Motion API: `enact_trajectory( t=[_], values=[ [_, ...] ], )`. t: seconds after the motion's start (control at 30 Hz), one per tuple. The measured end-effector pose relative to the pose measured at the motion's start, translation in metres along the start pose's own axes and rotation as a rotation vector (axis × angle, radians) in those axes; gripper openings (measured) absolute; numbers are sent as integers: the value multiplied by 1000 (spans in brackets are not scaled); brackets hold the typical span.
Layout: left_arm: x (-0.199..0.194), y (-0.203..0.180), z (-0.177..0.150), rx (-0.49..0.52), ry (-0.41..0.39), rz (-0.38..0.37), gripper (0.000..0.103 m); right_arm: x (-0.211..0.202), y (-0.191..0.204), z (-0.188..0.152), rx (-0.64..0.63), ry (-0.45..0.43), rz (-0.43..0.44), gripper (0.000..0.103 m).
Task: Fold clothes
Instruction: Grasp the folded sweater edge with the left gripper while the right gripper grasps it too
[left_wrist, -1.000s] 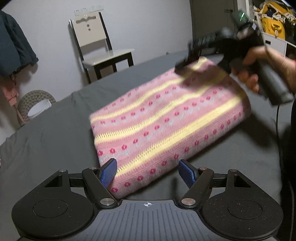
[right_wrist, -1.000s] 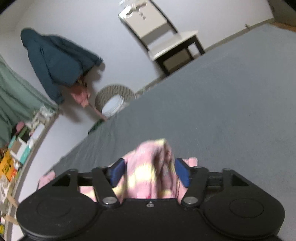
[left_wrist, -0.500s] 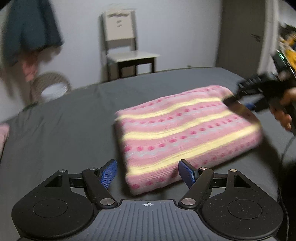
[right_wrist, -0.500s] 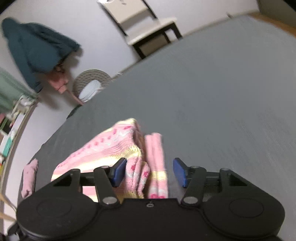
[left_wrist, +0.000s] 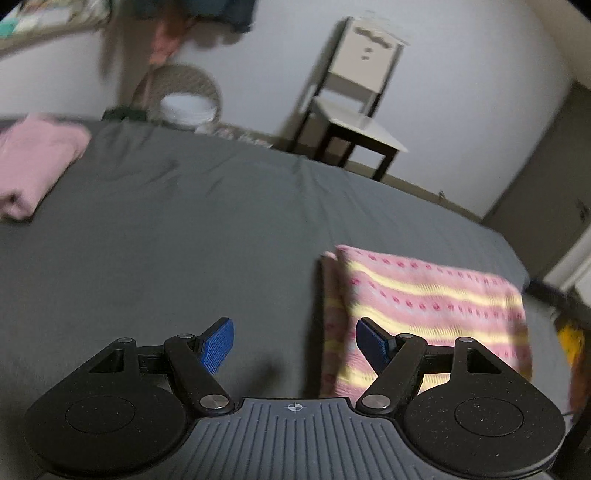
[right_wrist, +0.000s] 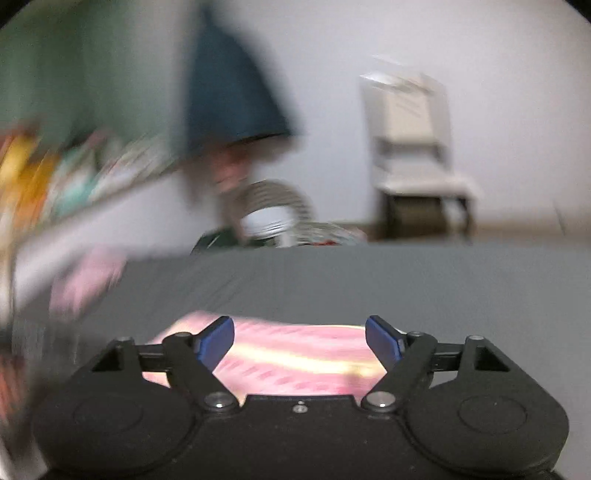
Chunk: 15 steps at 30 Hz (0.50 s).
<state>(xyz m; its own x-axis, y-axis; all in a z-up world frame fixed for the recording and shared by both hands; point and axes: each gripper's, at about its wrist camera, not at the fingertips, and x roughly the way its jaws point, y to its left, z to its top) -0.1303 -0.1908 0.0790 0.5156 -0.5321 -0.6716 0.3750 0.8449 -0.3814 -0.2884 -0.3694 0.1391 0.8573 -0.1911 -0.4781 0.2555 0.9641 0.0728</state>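
Note:
A folded knit garment (left_wrist: 424, 306), pink with yellow stripes and red dots, lies on the grey bed (left_wrist: 184, 229). In the left wrist view it sits at the lower right, and my left gripper (left_wrist: 295, 341) stands open over bare sheet just left of it, holding nothing. In the blurred right wrist view the same garment (right_wrist: 295, 354) lies flat below my right gripper (right_wrist: 300, 338), which is open with nothing between its blue pads. A plain pink folded garment (left_wrist: 33, 162) rests at the bed's far left edge.
A white chair (left_wrist: 354, 99) stands by the wall beyond the bed. A woven basket (left_wrist: 181, 96) sits on the floor beside it, under hanging dark blue clothing (right_wrist: 236, 96). A door (left_wrist: 546, 206) is at the right.
The right gripper let go of the striped garment's edge and pulled back, swinging fast. The left gripper swung to the left, so the garment now lies off to its right.

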Motion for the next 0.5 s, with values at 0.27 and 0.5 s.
enact_trajectory(
  t=[0.27, 0.5],
  values=[
    [21, 32, 0, -253, 71, -118, 74, 32, 159, -61, -829, 46, 21, 94],
    [28, 36, 3, -295, 65, -154, 74, 53, 210, -105, -1179, 101, -71, 102]
  ],
)
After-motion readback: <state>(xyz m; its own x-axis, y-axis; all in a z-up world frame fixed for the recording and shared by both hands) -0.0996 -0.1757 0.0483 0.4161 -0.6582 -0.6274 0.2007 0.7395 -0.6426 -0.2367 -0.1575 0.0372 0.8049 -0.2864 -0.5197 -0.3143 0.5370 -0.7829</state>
